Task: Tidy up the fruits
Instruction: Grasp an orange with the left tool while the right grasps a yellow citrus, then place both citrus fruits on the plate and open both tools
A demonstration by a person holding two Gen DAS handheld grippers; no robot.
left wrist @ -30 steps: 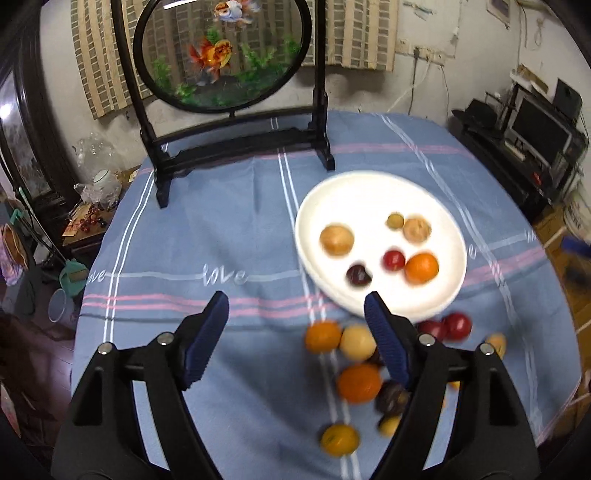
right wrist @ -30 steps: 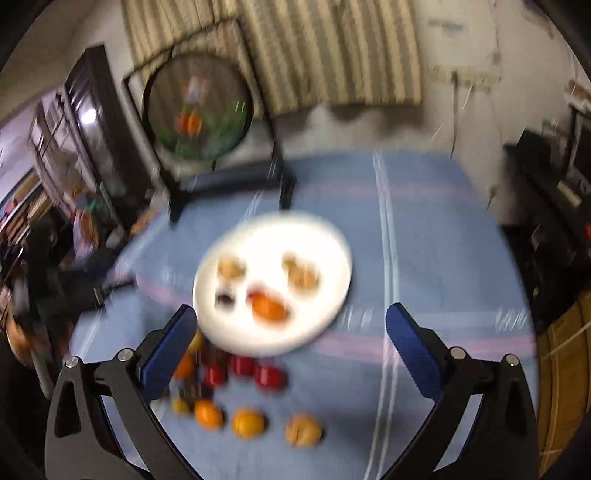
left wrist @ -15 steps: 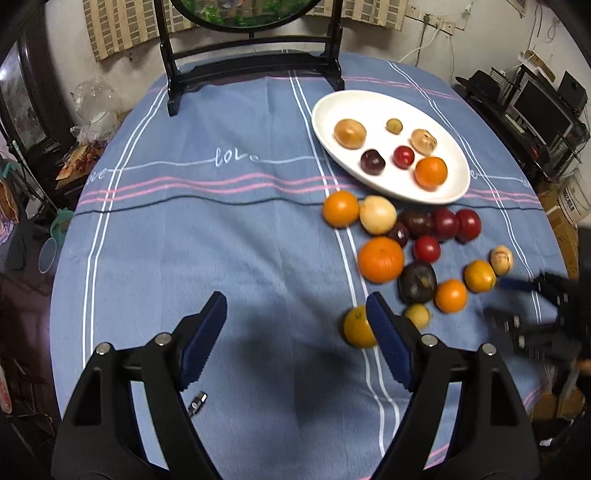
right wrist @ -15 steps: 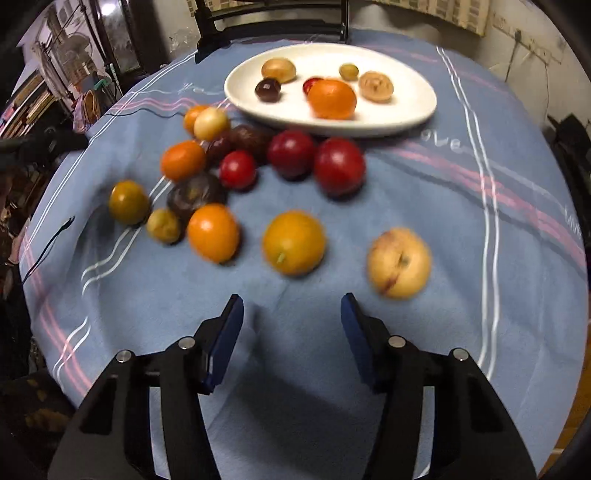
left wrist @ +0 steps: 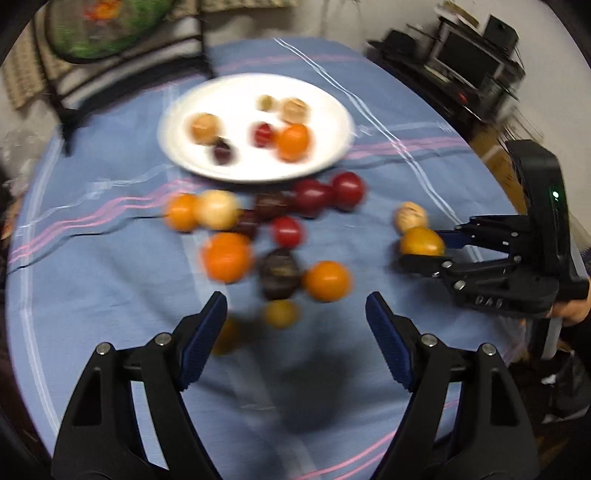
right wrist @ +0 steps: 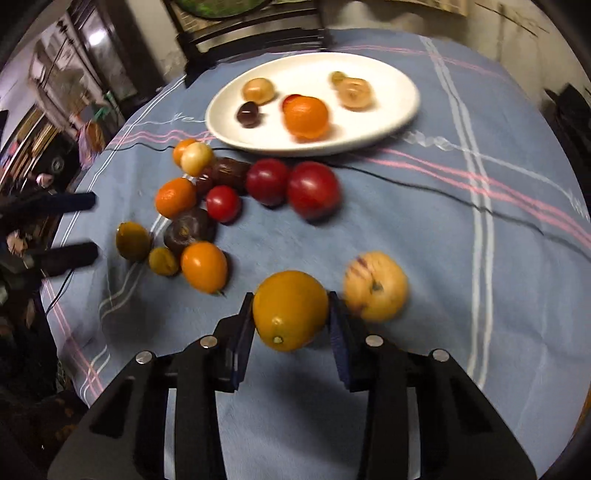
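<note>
A white plate point(left wrist: 332, 110) point(right wrist: 399, 110) holds several fruits on the blue tablecloth. Several loose fruits lie in front of it: oranges, red plums and dark ones point(left wrist: 279, 271) point(right wrist: 188, 229). My right gripper point(right wrist: 291, 314) is shut on a yellow-orange fruit point(right wrist: 290, 310), also seen in the left wrist view point(left wrist: 421, 242). A pale yellow fruit point(right wrist: 375, 291) lies just right of it. My left gripper point(left wrist: 295, 328) is open and empty, above the near side of the loose fruit pile.
A round fish-painting screen on a black stand point(left wrist: 110, 33) stands behind the plate. Black electronics point(left wrist: 472, 62) sit off the table's far right. A thin black cable point(right wrist: 424, 188) runs across the cloth.
My right gripper moved forward and closed on the yellow-orange fruit. My left gripper swung toward the plate and the fruit pile, still open.
</note>
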